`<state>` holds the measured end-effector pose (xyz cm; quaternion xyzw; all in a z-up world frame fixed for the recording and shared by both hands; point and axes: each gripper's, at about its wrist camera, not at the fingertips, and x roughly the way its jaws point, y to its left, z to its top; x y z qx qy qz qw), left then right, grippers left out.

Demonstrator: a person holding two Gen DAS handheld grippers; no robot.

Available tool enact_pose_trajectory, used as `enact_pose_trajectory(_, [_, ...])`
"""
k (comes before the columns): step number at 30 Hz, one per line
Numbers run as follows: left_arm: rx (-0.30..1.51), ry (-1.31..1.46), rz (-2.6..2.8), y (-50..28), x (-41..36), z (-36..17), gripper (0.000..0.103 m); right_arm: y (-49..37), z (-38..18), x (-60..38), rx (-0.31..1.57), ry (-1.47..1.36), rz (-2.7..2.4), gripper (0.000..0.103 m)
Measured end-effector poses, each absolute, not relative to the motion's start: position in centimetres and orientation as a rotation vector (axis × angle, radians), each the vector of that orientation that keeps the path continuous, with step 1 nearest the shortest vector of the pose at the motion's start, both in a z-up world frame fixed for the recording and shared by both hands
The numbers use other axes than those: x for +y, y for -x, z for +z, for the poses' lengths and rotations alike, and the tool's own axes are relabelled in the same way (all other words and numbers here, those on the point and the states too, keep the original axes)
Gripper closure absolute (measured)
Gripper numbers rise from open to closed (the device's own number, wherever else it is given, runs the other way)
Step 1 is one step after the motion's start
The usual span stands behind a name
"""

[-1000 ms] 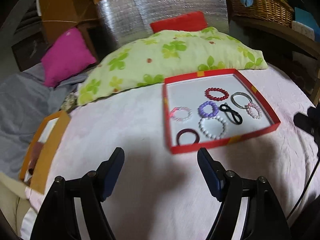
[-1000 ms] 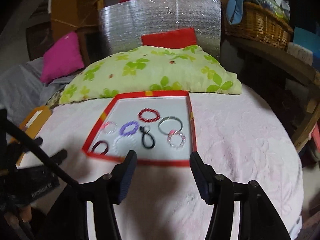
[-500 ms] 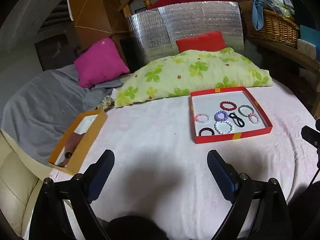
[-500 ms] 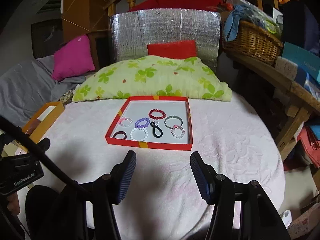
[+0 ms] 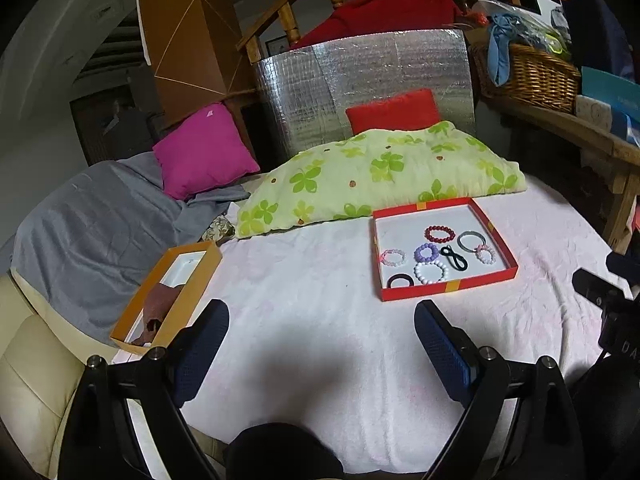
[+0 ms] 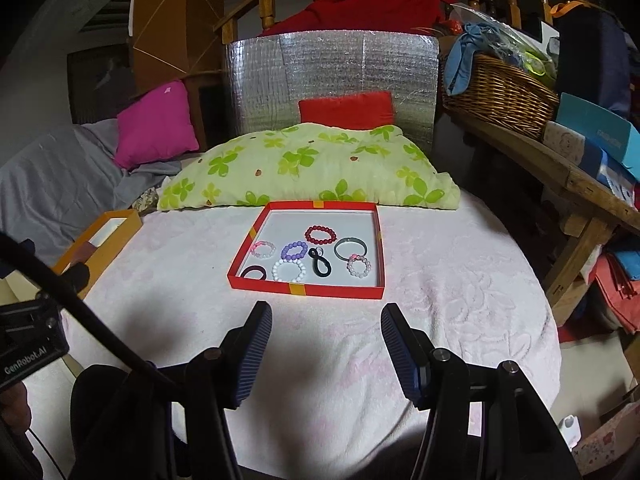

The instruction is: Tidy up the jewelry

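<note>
A red shallow box [image 5: 450,289] [image 6: 308,290] lies on the pink-white cloth of a round table. In it are several bracelets and hair ties: a dark red bead bracelet [image 6: 320,234], a purple one [image 6: 294,251], a white one [image 6: 289,270], a black hair tie [image 6: 321,264] and a grey bangle [image 6: 351,249]. My left gripper [image 5: 322,330] hangs open and empty above the cloth, well short of the box. My right gripper [image 6: 326,332] also stands open and empty, just in front of the box's near wall.
An orange box [image 5: 202,276] [image 6: 116,236] holding a brown thing sits at the table's left edge. A green-flowered pillow [image 6: 308,168] lies behind the red box. A wicker basket [image 6: 500,96] stands on a wooden shelf at the right. The left gripper's body [image 6: 28,332] shows at the right view's left.
Both grippers have pulled back and risen away from the red box, which now looks smaller and farther. The left jaws have spread wider. The bracelets lie as before.
</note>
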<state>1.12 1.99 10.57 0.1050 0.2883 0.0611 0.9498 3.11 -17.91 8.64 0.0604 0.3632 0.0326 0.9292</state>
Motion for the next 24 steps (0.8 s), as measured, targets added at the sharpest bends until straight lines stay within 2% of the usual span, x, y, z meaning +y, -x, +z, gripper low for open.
enact_pose_trajectory(24, [0.571,-0.151,0.13,-0.9,3.7,11.0,0.009,-3.1,9.0,-17.0,0.747,-0.154,0.058,0.042])
